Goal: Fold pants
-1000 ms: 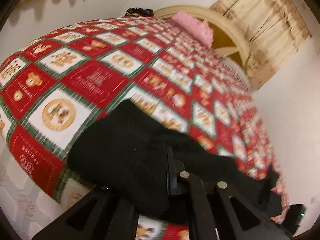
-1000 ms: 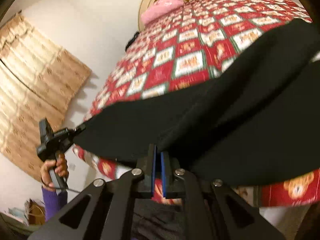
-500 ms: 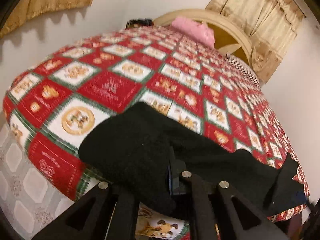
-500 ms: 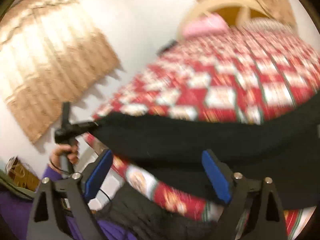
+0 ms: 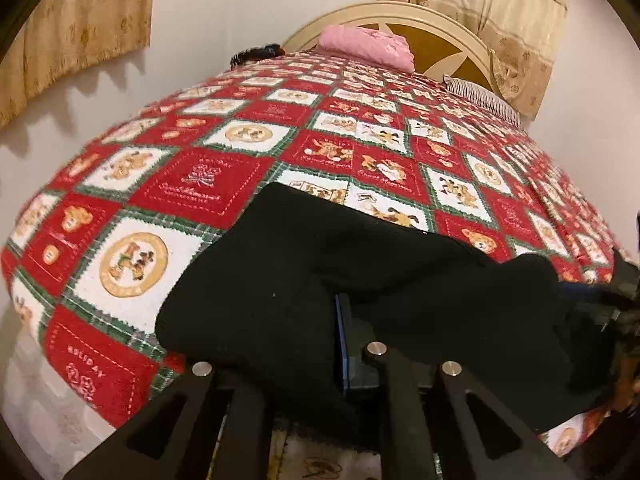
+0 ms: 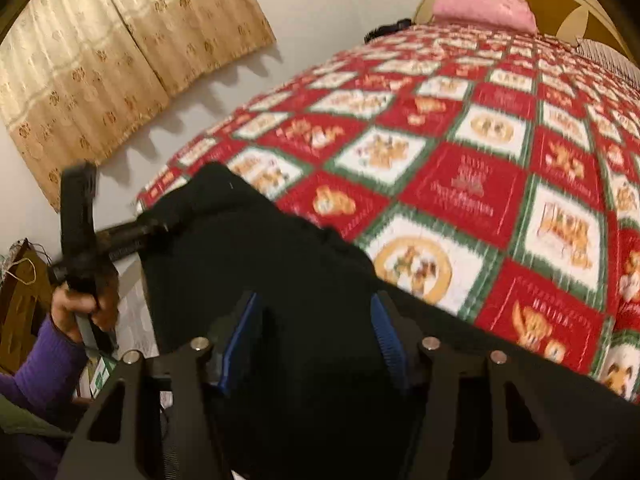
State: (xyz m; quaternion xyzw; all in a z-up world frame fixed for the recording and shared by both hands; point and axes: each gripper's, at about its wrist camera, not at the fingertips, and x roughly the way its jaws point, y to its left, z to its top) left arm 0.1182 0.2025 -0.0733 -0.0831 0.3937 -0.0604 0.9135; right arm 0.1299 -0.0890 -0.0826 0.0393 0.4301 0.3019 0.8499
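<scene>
pants: we see black pants lying across the near edge of the bed, one part hanging over the edge.
left hand-held gripper: our left hand-held gripper is pinched closed on the pants cloth; in the right view it grips the left end of the pants.
right hand-held gripper: our right hand-held gripper is about half wide, its jaws closing, with pants cloth between the blue pads; we cannot tell if they press it.
hand: a hand in a purple sleeve holds the left tool.
pillow: pink pillow at the headboard.

Left tool clamped on black pants, red patchwork bedspread, pink pillow
</scene>
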